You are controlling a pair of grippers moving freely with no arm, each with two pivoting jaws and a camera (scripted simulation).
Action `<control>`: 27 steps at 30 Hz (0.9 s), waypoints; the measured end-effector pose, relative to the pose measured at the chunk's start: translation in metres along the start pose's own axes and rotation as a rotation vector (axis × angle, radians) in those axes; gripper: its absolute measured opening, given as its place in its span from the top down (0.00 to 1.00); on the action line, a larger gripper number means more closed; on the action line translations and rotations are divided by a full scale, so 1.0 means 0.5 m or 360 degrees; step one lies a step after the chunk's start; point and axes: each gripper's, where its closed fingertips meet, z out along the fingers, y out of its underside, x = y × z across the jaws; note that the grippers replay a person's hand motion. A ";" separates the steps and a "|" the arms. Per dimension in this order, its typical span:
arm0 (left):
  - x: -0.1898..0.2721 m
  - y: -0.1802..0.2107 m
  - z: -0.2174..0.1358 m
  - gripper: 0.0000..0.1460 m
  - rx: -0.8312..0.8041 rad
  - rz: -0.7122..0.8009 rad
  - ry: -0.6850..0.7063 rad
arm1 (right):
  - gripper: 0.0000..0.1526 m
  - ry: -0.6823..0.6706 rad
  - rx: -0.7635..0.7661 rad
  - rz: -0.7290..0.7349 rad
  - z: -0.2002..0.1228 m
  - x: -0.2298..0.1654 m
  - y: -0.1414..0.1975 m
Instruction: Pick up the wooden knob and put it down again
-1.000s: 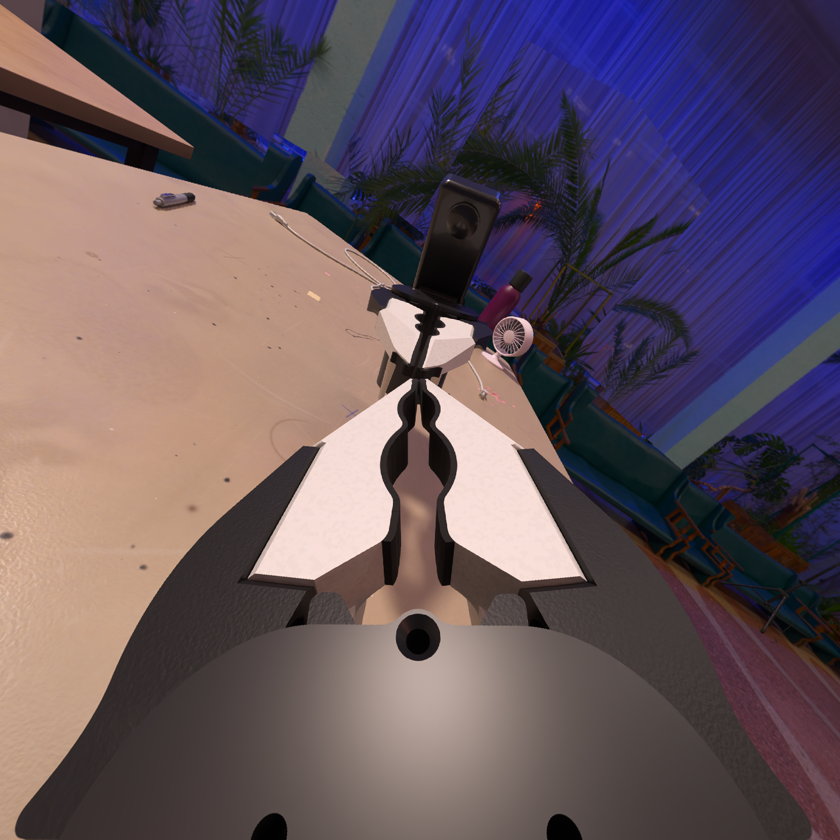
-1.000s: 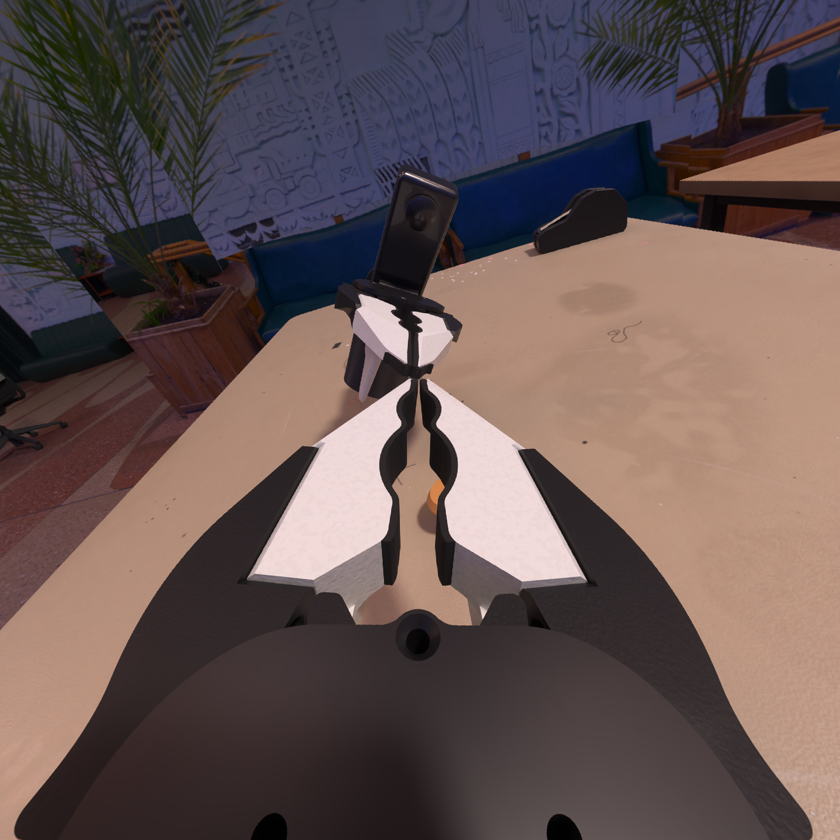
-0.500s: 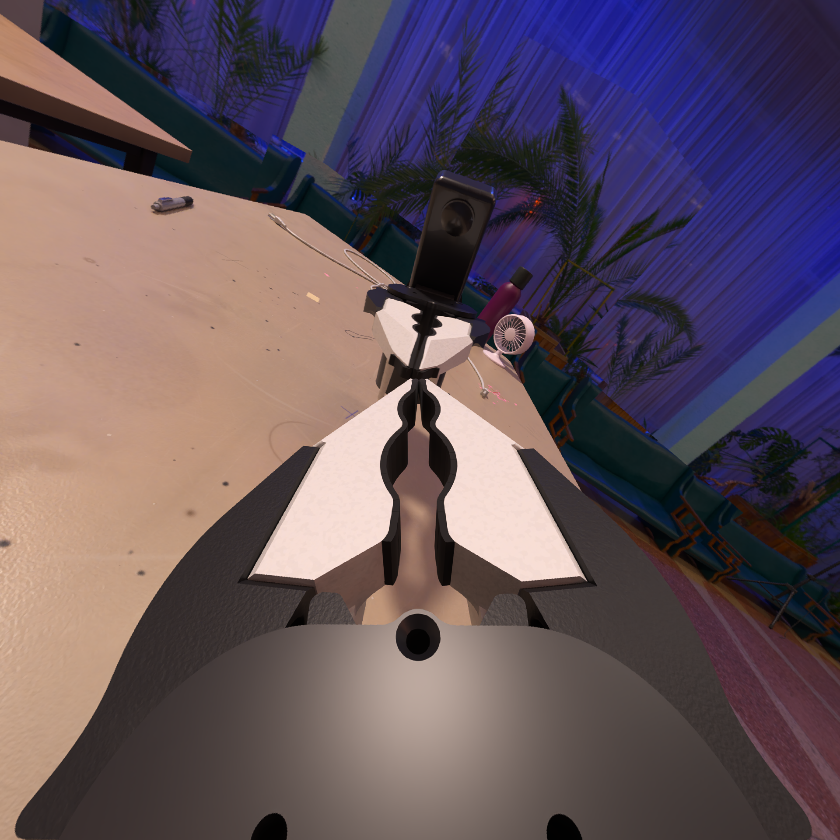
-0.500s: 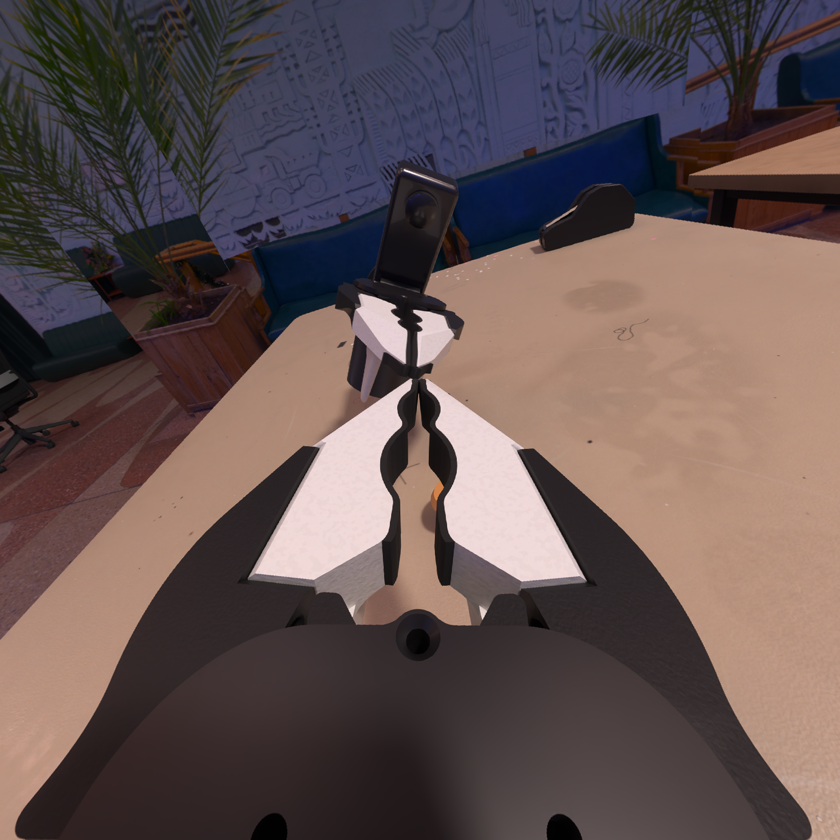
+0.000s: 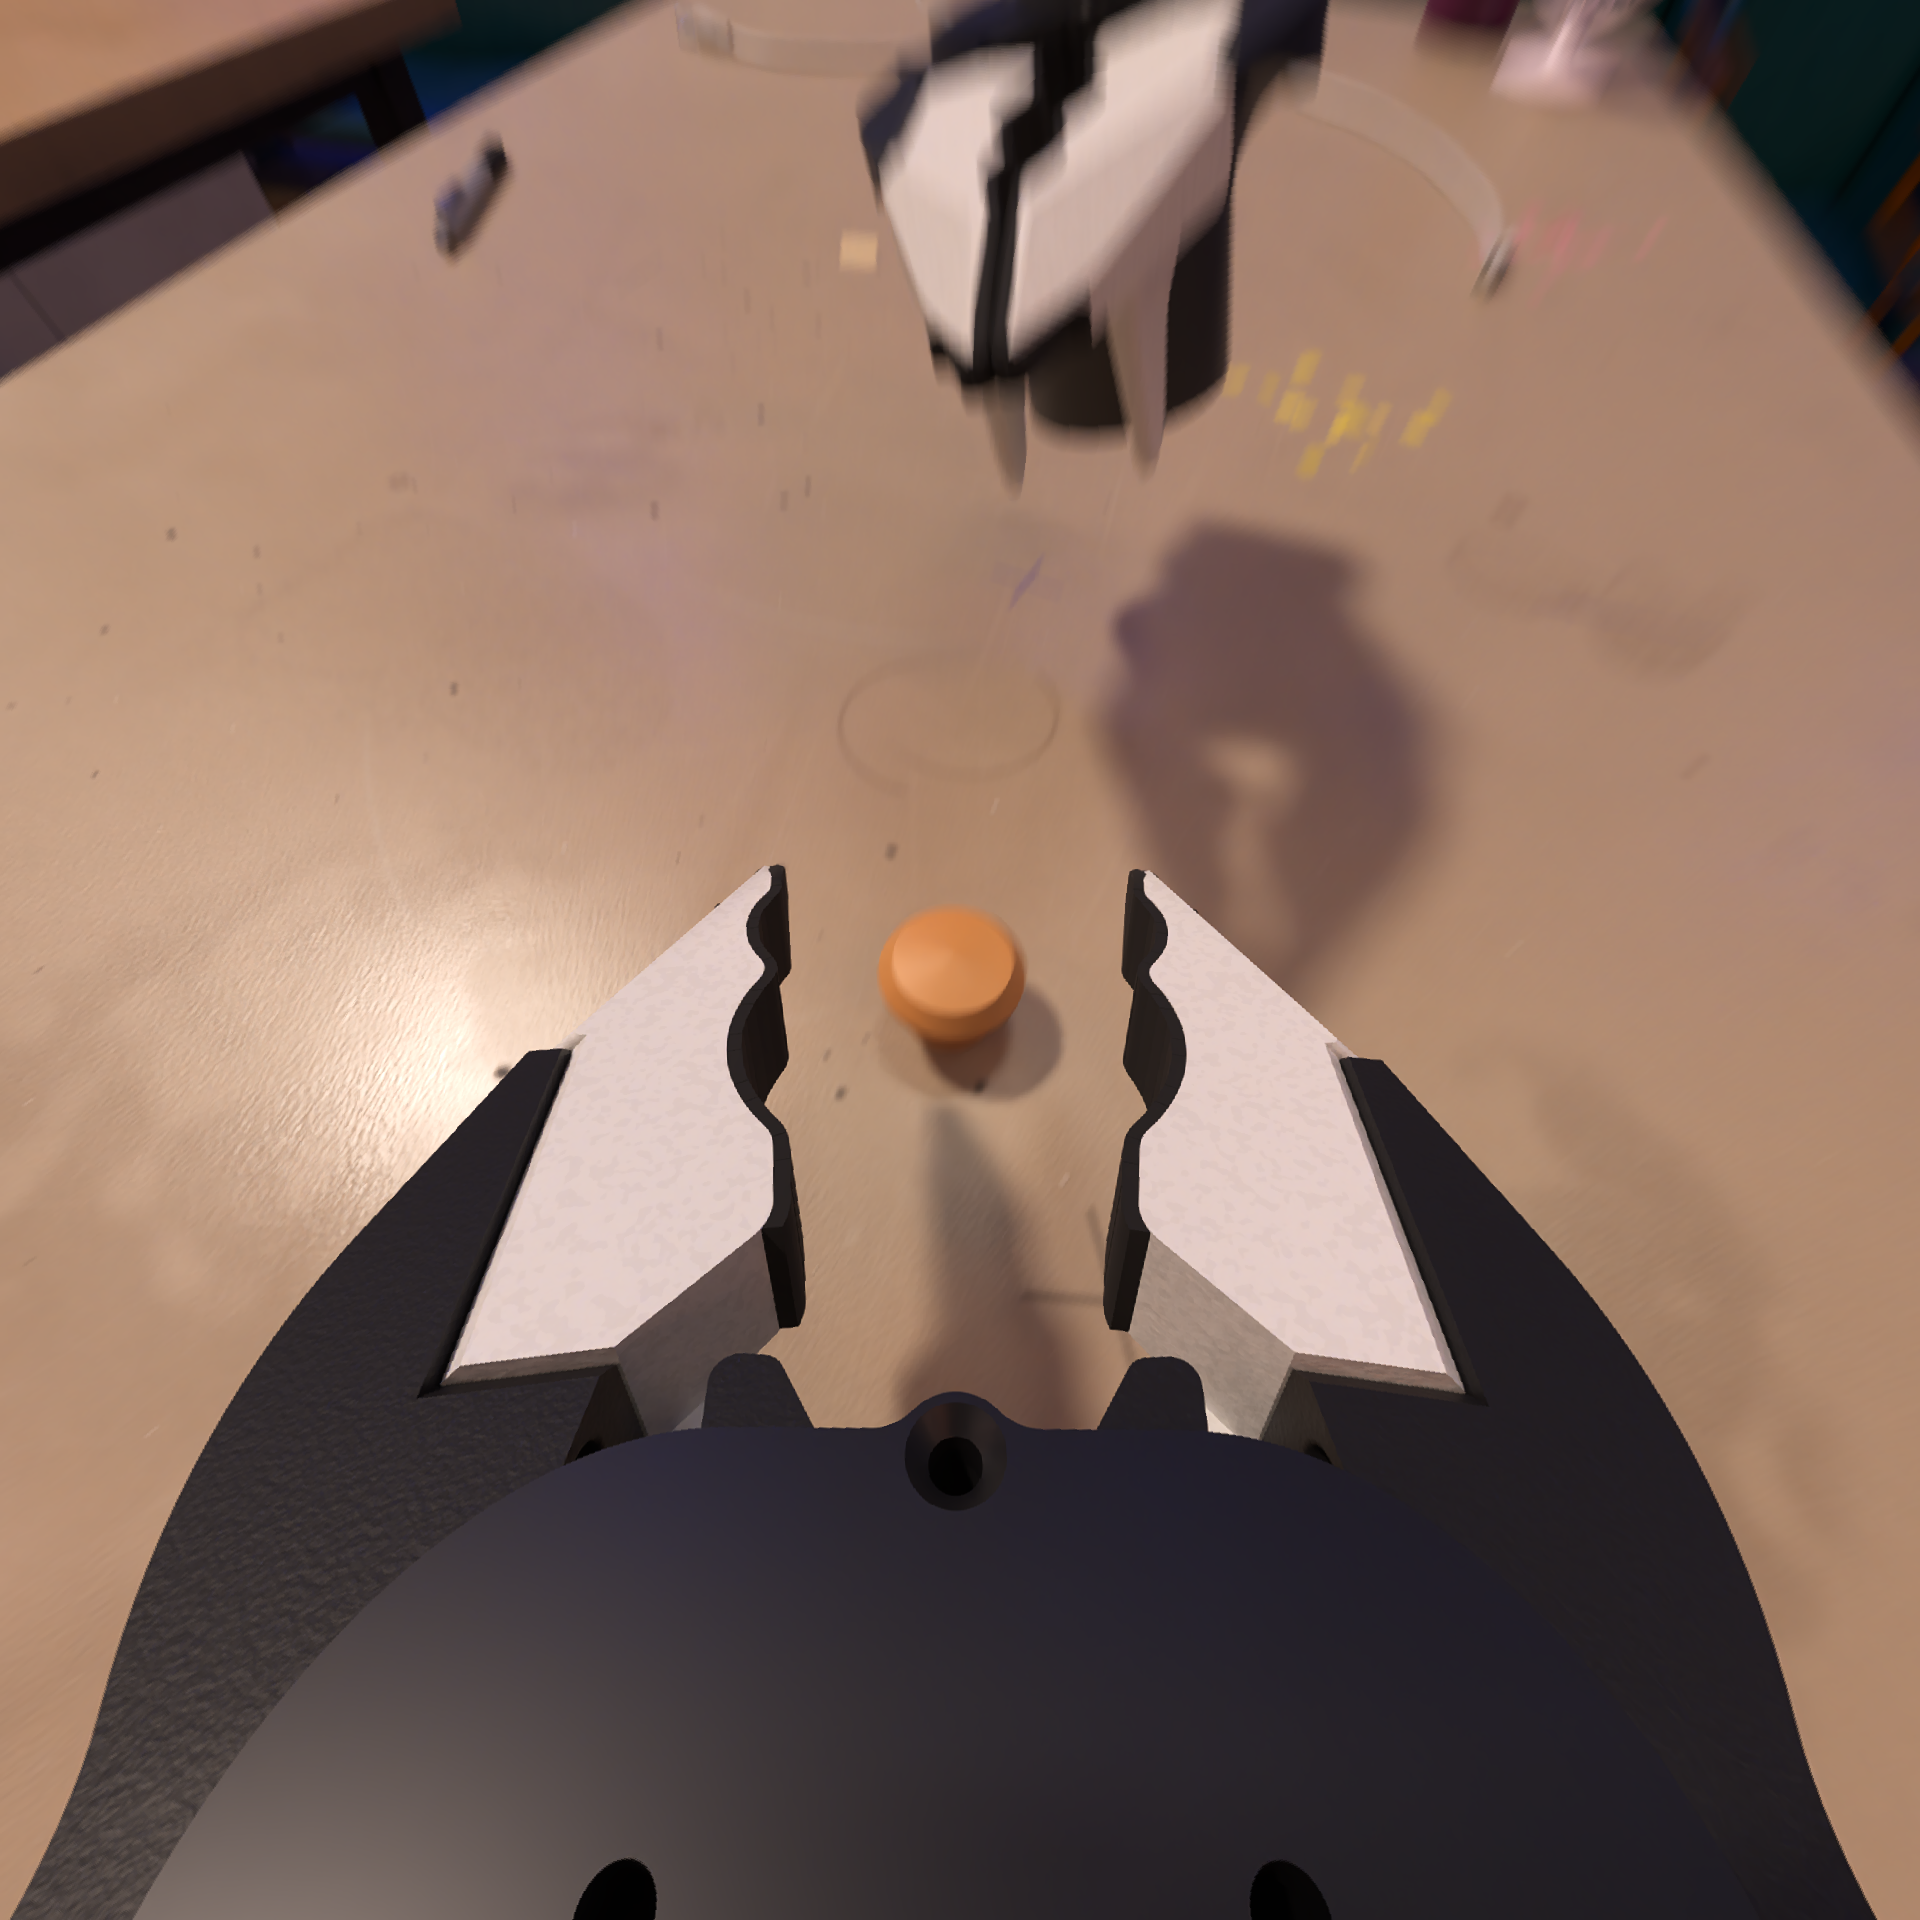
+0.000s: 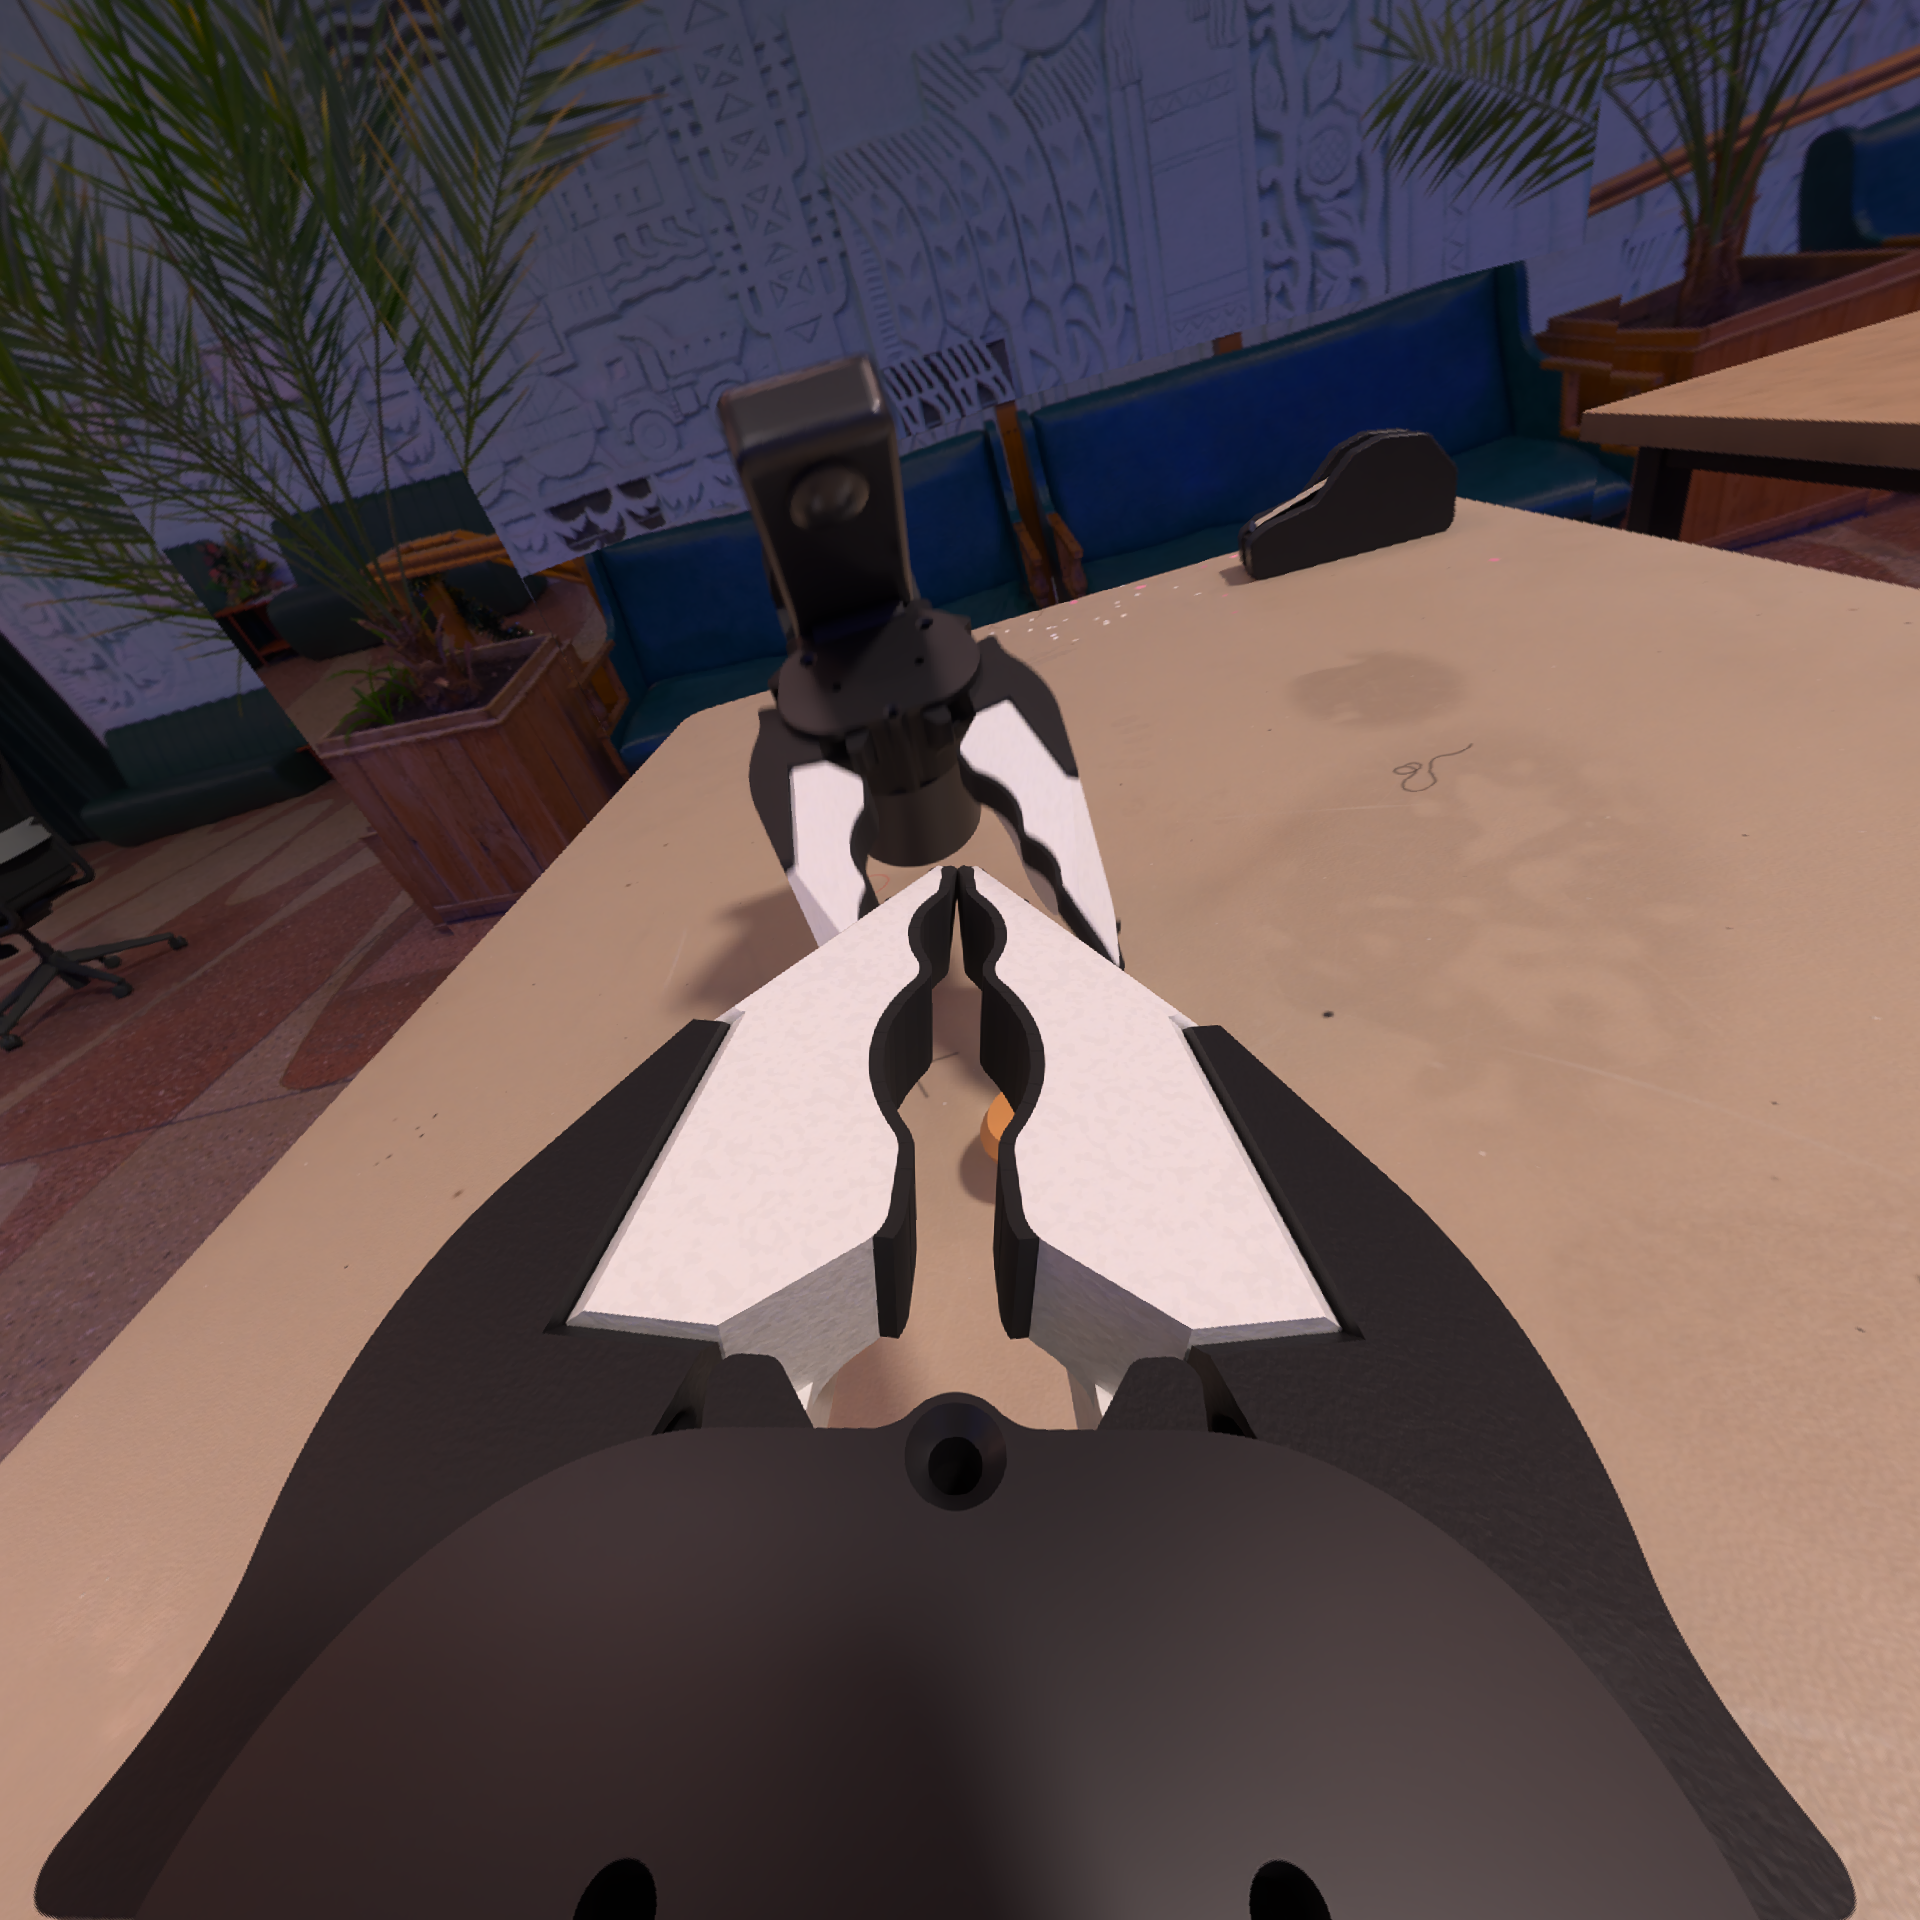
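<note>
The wooden knob [image 5: 951,971] is a small round orange piece that stands on the tan table [image 5: 416,727]. In the left wrist view my left gripper [image 5: 954,883] is open and tilted down at the table, and the knob lies between its fingertips, touching neither. In the right wrist view my right gripper [image 6: 954,883] is shut and empty, and only a sliver of the knob [image 6: 997,1122] shows behind its right finger. The left gripper [image 6: 956,914] shows beyond it, open and pointing down. The right gripper [image 5: 1023,312] shows blurred at the top of the left wrist view.
A small dark marker [image 5: 468,192] and a white cable [image 5: 1444,166] lie at the far end of the table. A black case [image 6: 1345,509] lies on the table's far edge. Blue benches [image 6: 1278,436], a wooden planter [image 6: 468,769] and another table [image 6: 1787,405] stand beyond.
My left gripper has opened and pitched down over the table, so the knob now lies between its fingers. My right gripper has stayed shut and has barely moved.
</note>
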 end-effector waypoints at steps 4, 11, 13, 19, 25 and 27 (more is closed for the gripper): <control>-0.014 0.075 0.026 0.56 -0.0323 0.0232 -0.0103 | 1.00 0.0023 0.0018 0.0009 -0.013 0.008 -0.008; -0.011 0.088 0.053 0.59 -0.0405 0.0376 -0.0120 | 1.00 0.0020 0.0014 0.0008 -0.014 0.006 -0.009; -0.007 0.089 0.058 0.59 -0.0404 0.0361 -0.0095 | 1.00 0.0015 0.0018 0.0015 -0.014 0.005 -0.010; -0.011 0.089 0.061 0.64 -0.0393 0.0367 -0.0073 | 1.00 -0.0002 0.0025 0.0055 -0.014 0.003 -0.009; -0.009 0.085 0.062 0.73 -0.0384 0.0538 -0.0118 | 1.00 -0.0011 0.0001 0.0096 -0.008 0.003 0.000; -0.009 0.084 0.062 0.76 -0.0378 0.0604 -0.0151 | 1.00 -0.0006 -0.0013 0.0117 -0.006 0.006 0.005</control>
